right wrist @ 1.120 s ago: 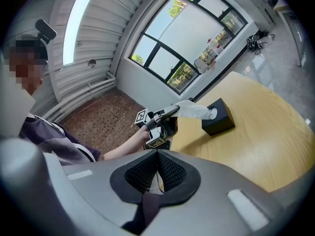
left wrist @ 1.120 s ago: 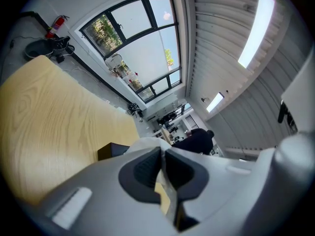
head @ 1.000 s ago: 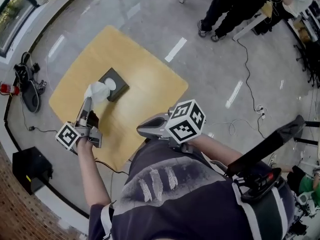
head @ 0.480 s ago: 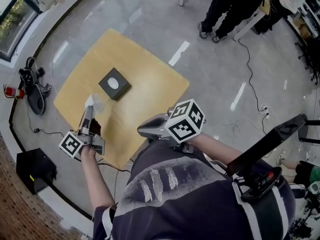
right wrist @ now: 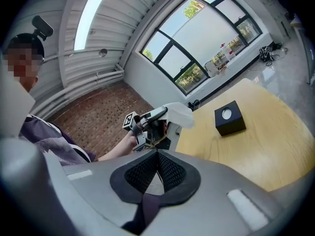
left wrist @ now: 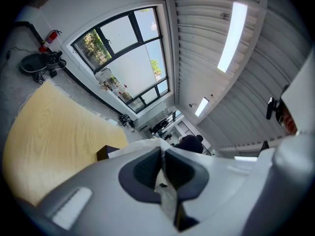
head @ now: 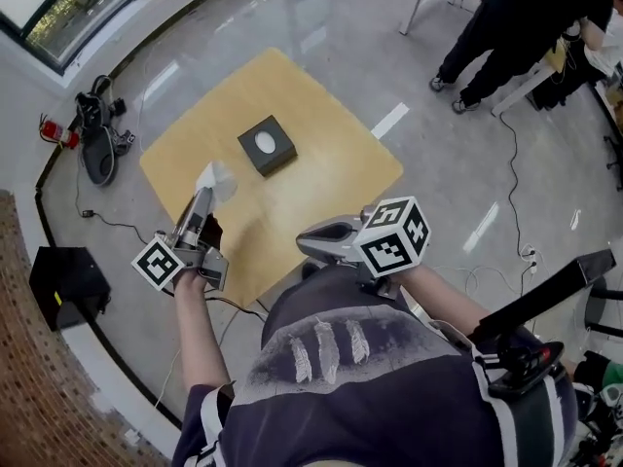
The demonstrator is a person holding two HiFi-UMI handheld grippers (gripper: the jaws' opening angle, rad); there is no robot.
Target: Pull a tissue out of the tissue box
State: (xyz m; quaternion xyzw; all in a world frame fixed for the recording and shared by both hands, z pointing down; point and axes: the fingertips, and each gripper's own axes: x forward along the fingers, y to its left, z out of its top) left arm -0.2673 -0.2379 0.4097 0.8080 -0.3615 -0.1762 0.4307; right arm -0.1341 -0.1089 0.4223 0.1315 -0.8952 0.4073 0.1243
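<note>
Over the near left edge of the worktop we hold the left claw clamped on the tissue. Its own view shows the two dark pads pressed together on a thin white sheet, with more of the sheet bunched over the tips. We judge the tissue to be free of the tissue box, since nothing white bridges the gap between them in the head view or the right gripper view.

That box sits flat near the middle of the worktop. It is well apart from the left claw, ahead of it and off to its right, and lower, because the claw is held up off the wood. On the box top, the white oval opening faces up.

Our right claw is closed on nothing, its pads meeting. It hangs close to our body at the near edge, farther from the box than the left one.

We reckon the next move turns on the left claw alone. It carries the sheet at its tip, and the box lies ahead and to the right, so any move away from the box goes back and to the left.
</note>
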